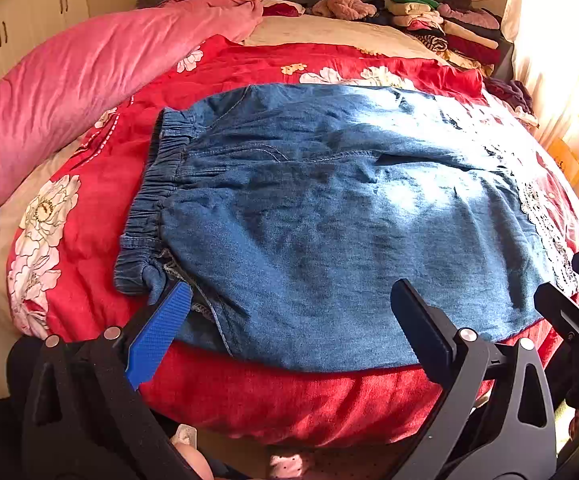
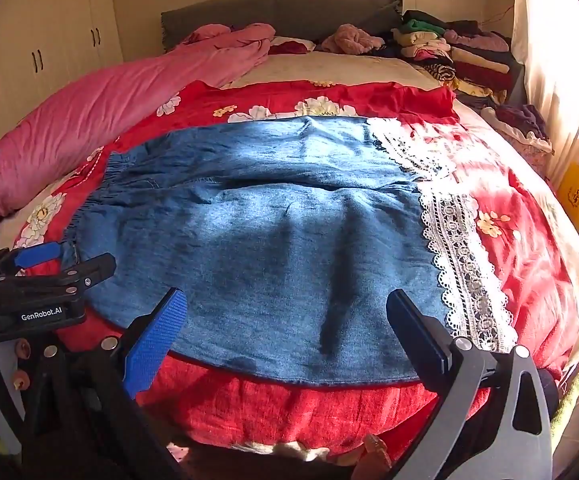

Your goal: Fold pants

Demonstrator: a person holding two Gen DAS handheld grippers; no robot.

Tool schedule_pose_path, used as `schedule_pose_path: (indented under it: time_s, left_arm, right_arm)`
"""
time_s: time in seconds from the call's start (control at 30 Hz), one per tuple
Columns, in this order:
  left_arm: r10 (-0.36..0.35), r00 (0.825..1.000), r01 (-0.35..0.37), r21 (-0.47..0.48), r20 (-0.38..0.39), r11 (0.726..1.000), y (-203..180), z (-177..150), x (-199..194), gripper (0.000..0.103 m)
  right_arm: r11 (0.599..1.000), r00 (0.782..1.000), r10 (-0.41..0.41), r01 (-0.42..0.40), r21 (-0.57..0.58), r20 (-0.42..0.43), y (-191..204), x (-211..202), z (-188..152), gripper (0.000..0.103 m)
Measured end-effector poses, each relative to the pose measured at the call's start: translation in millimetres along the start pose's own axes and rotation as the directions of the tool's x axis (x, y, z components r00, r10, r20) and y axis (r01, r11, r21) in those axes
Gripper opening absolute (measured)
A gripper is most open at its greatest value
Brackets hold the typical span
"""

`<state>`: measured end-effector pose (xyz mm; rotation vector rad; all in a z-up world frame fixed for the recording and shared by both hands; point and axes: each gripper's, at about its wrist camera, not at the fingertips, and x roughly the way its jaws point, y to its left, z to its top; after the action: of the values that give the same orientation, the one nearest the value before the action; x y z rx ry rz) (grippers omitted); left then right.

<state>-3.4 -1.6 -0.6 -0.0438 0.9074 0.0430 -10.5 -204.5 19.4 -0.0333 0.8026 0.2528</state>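
Lying limp on the bed [image 1: 273, 408], soft denim pants [image 1: 329, 208] suit waistband [image 1: 157, 184] and lace-hem [image 2: 461, 264] grips; both grippers' fingers [image 1: 157, 332] released

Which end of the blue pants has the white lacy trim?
The leg end of the blue denim pants, under the right gripper: white lace trim edges it. The other end has a gathered elastic waistband.

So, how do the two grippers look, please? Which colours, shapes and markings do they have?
Both look alike. The left gripper and the right gripper each have a black frame with silver round bolts, one finger with a ribbed blue pad and one with a flat black pad. White "GenRobot.AI" lettering marks the left gripper's side. No cables or sleeves show.
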Motion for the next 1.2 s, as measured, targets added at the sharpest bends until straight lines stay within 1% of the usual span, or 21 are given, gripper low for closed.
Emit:
schedule_pose_path:
  time_s: [1.2]
  left_arm:
    - [0.017,1.0,-0.017,0.008,0.009,1.0,5.1,3.0,-3.9,0.094]
  right_arm:
    - [1.0,1.0,-0.004,0.005,0.005,-0.002,0.4,0.0,-2.0,0.099]
